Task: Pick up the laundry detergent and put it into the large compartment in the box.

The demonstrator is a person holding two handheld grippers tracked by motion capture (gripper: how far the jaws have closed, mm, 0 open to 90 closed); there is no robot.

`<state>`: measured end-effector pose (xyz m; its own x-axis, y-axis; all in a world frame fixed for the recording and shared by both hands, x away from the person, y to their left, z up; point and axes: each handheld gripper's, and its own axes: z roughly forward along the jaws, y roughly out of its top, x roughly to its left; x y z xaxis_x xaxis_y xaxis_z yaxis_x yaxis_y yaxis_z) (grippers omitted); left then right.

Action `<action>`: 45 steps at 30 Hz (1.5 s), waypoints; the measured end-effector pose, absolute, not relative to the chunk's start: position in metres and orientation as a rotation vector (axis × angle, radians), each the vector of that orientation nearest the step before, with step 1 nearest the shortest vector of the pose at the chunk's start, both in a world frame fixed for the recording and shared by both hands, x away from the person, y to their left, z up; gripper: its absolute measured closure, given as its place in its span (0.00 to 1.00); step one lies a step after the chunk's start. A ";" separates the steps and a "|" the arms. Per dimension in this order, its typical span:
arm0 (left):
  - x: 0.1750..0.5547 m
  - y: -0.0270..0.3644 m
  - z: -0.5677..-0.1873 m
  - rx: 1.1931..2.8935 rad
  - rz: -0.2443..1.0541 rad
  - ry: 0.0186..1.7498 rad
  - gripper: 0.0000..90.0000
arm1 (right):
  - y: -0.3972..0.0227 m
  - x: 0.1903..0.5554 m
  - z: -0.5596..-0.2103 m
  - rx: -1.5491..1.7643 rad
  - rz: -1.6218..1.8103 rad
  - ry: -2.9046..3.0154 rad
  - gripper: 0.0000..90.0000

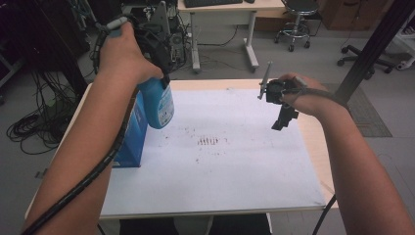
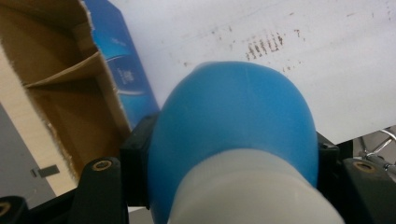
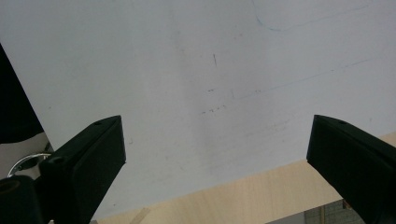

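L gripper (image 1: 164,81) clamped on blue bottle (image 1: 157,103) — held above open blue box (image 1: 133,134).
R gripper (image 1: 283,117) — jaws wide apart, nothing between, over white sheet (image 1: 235,161).

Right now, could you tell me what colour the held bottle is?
Blue bottle; the left gripper view shows it best.

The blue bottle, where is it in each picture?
High view: the blue bottle hangs upper left, held in the left gripper, just right of the blue box.
Left gripper view: it sits in the bottom middle, clamped between the jaws.
Right gripper view: not in it.
Shared landmark: the white sheet on the table; its brown marks appear in the high view and left gripper view.
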<state>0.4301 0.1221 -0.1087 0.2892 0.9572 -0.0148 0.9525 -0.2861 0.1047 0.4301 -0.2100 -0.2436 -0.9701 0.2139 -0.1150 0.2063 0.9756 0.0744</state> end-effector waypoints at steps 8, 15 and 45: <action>0.430 0.136 -0.091 2.396 0.095 1.869 0.42 | -0.208 0.430 -0.242 0.316 0.095 3.000 0.05; 0.432 0.154 -0.079 2.351 0.103 1.923 0.42 | -0.209 0.432 -0.243 0.314 0.090 3.002 0.05; 0.438 0.234 -0.073 2.161 0.135 2.152 0.42 | -0.200 0.437 -0.244 0.302 0.079 3.010 0.05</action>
<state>0.4376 0.2335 -0.0730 0.0043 1.0000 -0.0003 0.9921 -0.0043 0.1253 0.4370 -0.2000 -0.2442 -0.9735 0.2007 -0.1092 0.1947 0.9788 0.0630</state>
